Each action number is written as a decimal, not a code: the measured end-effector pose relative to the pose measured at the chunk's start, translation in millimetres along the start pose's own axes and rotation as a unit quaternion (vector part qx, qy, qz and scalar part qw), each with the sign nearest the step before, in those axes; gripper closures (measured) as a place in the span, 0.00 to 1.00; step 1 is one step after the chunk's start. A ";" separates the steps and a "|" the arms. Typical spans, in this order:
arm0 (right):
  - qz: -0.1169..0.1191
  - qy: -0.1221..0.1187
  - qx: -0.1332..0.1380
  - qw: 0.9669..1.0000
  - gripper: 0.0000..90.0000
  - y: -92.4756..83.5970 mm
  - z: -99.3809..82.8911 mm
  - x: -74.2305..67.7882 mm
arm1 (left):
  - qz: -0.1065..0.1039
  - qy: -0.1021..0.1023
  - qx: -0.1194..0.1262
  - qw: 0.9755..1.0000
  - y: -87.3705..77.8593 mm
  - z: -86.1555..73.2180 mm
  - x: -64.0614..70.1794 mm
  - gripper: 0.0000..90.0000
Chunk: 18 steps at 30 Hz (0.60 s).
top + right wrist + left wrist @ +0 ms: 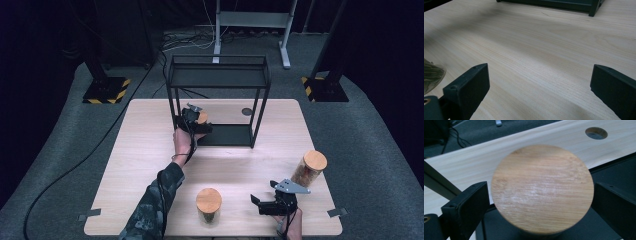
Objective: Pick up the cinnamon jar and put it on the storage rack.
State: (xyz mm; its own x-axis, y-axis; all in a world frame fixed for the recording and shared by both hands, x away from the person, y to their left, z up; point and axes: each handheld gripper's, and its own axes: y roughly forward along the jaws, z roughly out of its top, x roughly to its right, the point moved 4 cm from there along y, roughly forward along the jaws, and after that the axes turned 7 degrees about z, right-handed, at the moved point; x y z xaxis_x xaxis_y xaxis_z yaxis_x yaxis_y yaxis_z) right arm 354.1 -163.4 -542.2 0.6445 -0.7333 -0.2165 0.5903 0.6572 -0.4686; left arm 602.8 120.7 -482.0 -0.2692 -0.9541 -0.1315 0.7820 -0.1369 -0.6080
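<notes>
Jar set on the rack's lower shelf, release step

Our left gripper (541, 195) stands spread around the wooden-lidded jar (541, 188) on the black rack (218, 85); our right gripper (539, 82) hangs spread; next we likely lift clear

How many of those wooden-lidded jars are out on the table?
3: one on the rack's bottom shelf between the left tongs, its lid showing; one at the near edge; one at the right edge.

jar (541, 188) | round wooden lid, upright | on rack's (218, 80) lower shelf, left end | unheld
</notes>
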 end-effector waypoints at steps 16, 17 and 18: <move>0.001 0.001 0.001 1.000 0.02 -0.2 0.0 -0.1 | -0.010 0.025 0.003 1.000 -23.3 20.2 6.2 0.00; 0.001 0.001 0.001 1.000 0.02 -0.2 0.0 0.1 | -0.013 0.031 0.001 0.999 -25.6 20.9 6.5 0.00; 0.001 0.001 0.001 1.000 0.02 -0.2 0.0 0.1 | -0.015 0.032 0.002 0.999 -27.1 21.4 7.2 0.00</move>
State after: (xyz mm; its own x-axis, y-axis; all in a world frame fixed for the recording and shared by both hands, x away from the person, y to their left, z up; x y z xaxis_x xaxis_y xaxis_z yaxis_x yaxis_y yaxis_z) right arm 354.1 -163.5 -542.1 0.6443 -0.7328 -0.2188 0.5909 0.6586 -0.4659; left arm 591.6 111.9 -449.7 -0.3273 -0.9308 -0.1627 0.7751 -0.1660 -0.6096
